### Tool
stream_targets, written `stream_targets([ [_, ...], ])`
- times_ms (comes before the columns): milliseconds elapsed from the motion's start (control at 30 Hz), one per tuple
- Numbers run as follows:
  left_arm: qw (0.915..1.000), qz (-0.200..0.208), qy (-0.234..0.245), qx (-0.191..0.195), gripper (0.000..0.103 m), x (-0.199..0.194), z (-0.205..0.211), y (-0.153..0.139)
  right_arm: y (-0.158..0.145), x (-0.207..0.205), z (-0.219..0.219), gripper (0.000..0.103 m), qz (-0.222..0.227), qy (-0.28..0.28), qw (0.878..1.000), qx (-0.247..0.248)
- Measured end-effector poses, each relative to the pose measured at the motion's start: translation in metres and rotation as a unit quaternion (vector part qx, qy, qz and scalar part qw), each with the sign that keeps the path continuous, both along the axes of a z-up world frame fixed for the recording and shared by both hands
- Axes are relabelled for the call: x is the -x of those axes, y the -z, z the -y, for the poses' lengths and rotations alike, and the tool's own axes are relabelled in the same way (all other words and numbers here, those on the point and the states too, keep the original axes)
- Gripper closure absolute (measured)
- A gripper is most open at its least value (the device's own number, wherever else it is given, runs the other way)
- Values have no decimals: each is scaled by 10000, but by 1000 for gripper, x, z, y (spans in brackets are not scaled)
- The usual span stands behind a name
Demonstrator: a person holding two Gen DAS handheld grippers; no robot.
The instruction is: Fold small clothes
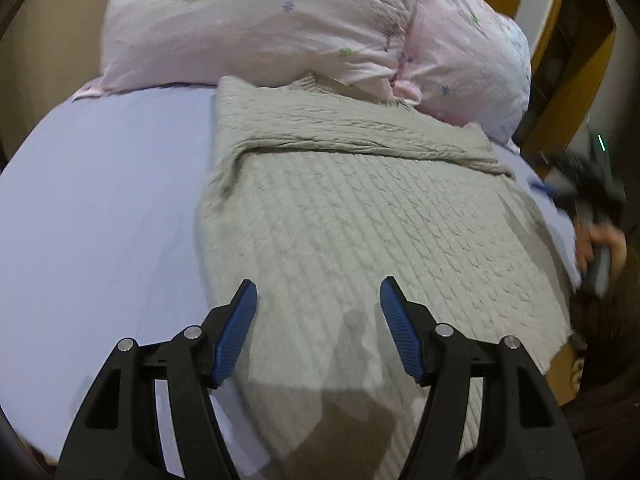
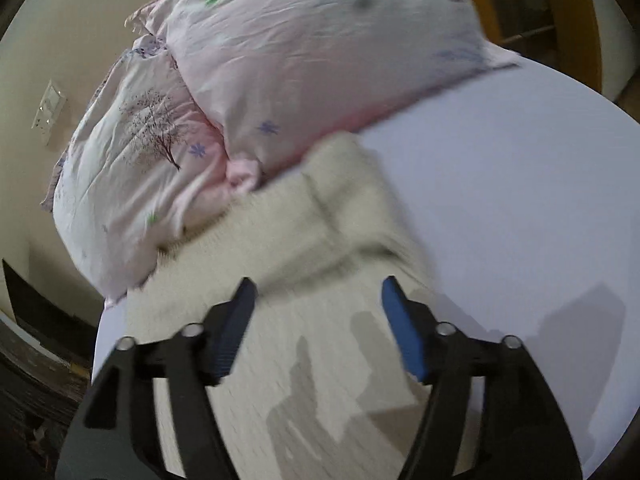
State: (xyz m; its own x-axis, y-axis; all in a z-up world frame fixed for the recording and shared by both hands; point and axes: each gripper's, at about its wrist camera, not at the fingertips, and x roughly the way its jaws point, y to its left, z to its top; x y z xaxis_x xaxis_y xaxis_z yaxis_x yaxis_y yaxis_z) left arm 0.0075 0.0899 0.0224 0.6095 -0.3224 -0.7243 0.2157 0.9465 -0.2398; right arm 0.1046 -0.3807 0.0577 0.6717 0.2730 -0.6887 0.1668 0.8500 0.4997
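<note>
A grey-beige cable-knit sweater (image 1: pixel 360 220) lies flat on a pale lilac bed sheet (image 1: pixel 100 220), with a sleeve folded across its upper part. My left gripper (image 1: pixel 318 292) is open and empty, hovering over the sweater's near left part. The right gripper also shows in the left wrist view (image 1: pixel 592 200), blurred and held in a hand at the sweater's right edge. In the right wrist view the right gripper (image 2: pixel 318 288) is open and empty above the sweater (image 2: pixel 320 340), which is blurred by motion, with the sheet (image 2: pixel 520 200) to the right.
Two pink floral pillows (image 1: pixel 260 28) (image 2: pixel 300 52) lie at the head of the bed, touching the sweater's top. A wooden frame (image 1: pixel 576 52) stands at the right. A wall with a switch plate (image 2: pixel 48 112) is at the left. The floor (image 2: pixel 32 380) is dark.
</note>
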Motion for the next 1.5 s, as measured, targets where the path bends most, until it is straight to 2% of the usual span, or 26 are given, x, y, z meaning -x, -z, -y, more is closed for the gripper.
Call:
stream_targets([
  [133, 9988, -216, -241, 380, 31, 20, -24, 2, 17, 57, 31, 36, -379, -249, 9989, -113],
  [167, 9982, -271, -261, 466, 31, 24, -26, 3, 27, 70, 38, 40, -548, -320, 9977, -228],
  [233, 9969, -344, -282, 646, 31, 33, -31, 6, 31, 95, 44, 45, -491, -439, 9971, -368],
  [300, 9967, -351, -262, 688, 31, 41, -30, 6, 33, 107, 44, 55, -534, -650, 9953, -489],
  [367, 9958, -383, -170, 811, 32, 49, -26, 6, 36, 116, 38, 58, -569, -958, 9913, -707],
  [433, 9950, -414, -48, 905, 39, 56, -21, 7, 38, 123, 31, 67, -554, -1298, 9859, -898],
  [467, 9954, -413, -34, 868, 49, 60, -17, 8, 39, 123, 27, 67, -611, -1478, 9812, -1081],
  [500, 9954, -451, 7, 842, 64, 63, -13, 9, 42, 127, 25, 69, -597, -1652, 9760, -1289],
  [533, 9950, -513, 33, 859, 72, 65, -11, 11, 46, 129, 22, 76, -619, -1847, 9693, -1498],
  [567, 9939, -595, 69, 922, 87, 65, -10, 13, 47, 129, 18, 93, -677, -1958, 9644, -1646],
  [633, 9920, -672, 132, 1056, 92, 64, -9, 15, 49, 129, 12, 93, -595, -2138, 9538, -2025],
  [733, 9911, -589, 259, 1166, 93, 58, -10, 6, 29, 121, 13, 95, -9, -2175, 9474, -2347],
  [833, 9908, -217, 364, 1281, 93, 42, -17, -21, -6, 98, 23, 96, 797, -2044, 9414, -2562],
  [900, 9916, 224, 304, 1234, 93, 14, -22, -48, -30, 65, 27, 96, 1293, -1898, 9370, -2631],
  [1000, 9898, 659, -81, 1263, 93, -48, -30, -72, -44, 4, 28, 96, 1693, -1507, 9337, -2773],
  [1067, 9871, 681, -482, 1364, 93, -106, -34, -72, -38, -43, 32, 96, 1621, -1122, 9360, -2914],
  [1133, 9866, 577, -765, 1323, 93, -148, -34, -64, -22, -85, 30, 96, 1379, -689, 9484, -2770],
  [1167, 9865, 381, -947, 1280, 93, -181, -33, -52, -14, -103, 27, 96, 1233, -518, 9558, -2620],
  [1233, 9869, -10, -1105, 1173, 93, -221, -29, -32, 11, -139, 17, 95, 713, -250, 9696, -2326],
  [1300, 9857, -344, -1183, 1149, 93, -243, -28, -19, 35, -166, 7, 84, 130, 46, 9757, -2187],
  [1333, 9837, -465, -1183, 1274, 92, -248, -31, -15, 36, -168, 7, 77, 114, 81, 9753, -2203],
  [1367, 9802, -544, -1160, 1512, 90, -250, -37, -13, 36, -170, 7, 51, 235, 32, 9706, -2396],
  [1400, 9775, -557, -1135, 1686, 84, -250, -43, -13, 33, -168, 9, 36, 438, -36, 9655, -2569],
  [1433, 9742, -549, -1094, 1894, 78, -247, -49, -15, 29, -165, 11, 29, 614, -57, 9637, -2599],
  [1467, 9707, -452, -1152, 2061, 54, -239, -58, -20, 20, -156, 14, 15, 900, -49, 9636, -2516],
  [1500, 9697, -295, -1308, 2040, 23, -231, -64, -26, 15, -151, 17, 7, 1088, -76, 9627, -2476],
])
